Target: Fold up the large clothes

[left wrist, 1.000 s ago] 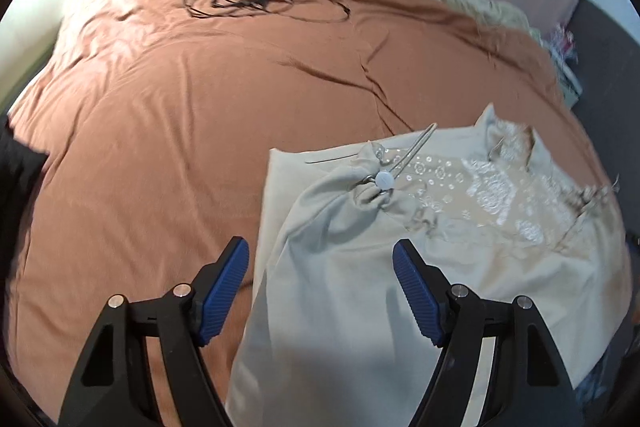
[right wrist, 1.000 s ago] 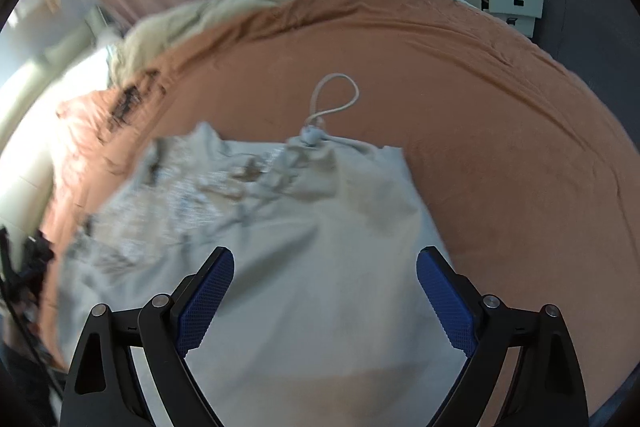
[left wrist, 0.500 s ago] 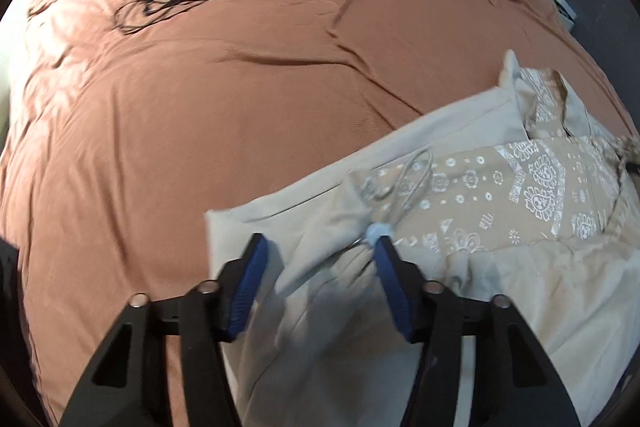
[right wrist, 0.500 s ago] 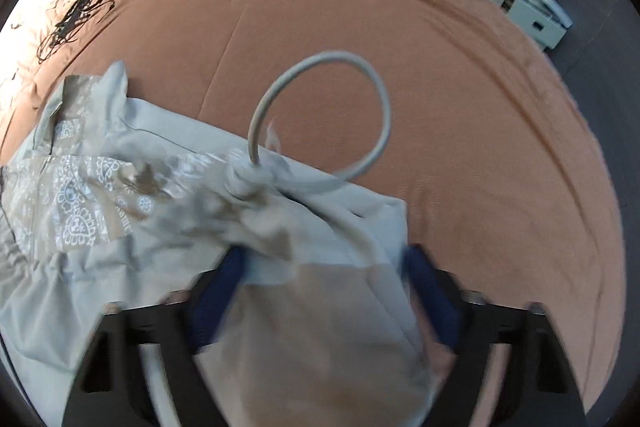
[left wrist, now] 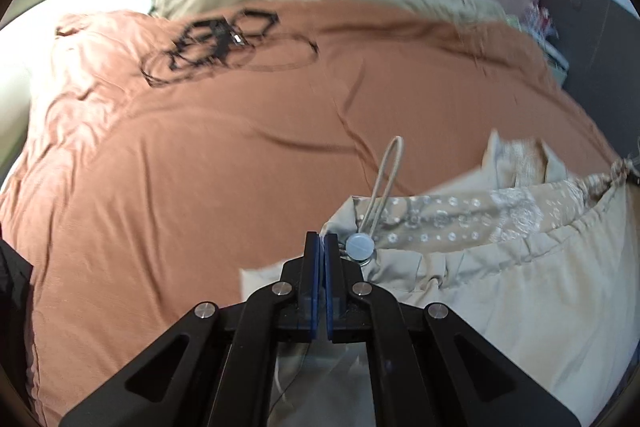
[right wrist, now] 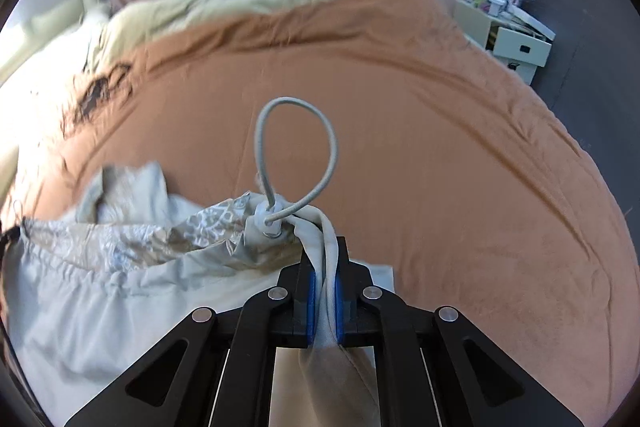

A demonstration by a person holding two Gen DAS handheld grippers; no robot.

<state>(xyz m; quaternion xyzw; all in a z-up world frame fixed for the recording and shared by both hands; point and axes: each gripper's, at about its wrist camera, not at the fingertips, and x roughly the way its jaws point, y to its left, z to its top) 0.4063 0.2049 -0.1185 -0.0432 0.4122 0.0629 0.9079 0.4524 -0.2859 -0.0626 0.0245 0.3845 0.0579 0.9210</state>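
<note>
Rust bedspread [left wrist: 224, 163] under pale drawstring garment [right wrist: 100, 291], right gripper [right wrist: 325, 263] pinching it, left gripper [left wrist: 322, 247] closed, seemingly likewise.

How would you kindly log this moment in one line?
left gripper: shut, hold unclear | right gripper: shut on beige garment hem | bedspread: underneath
</note>
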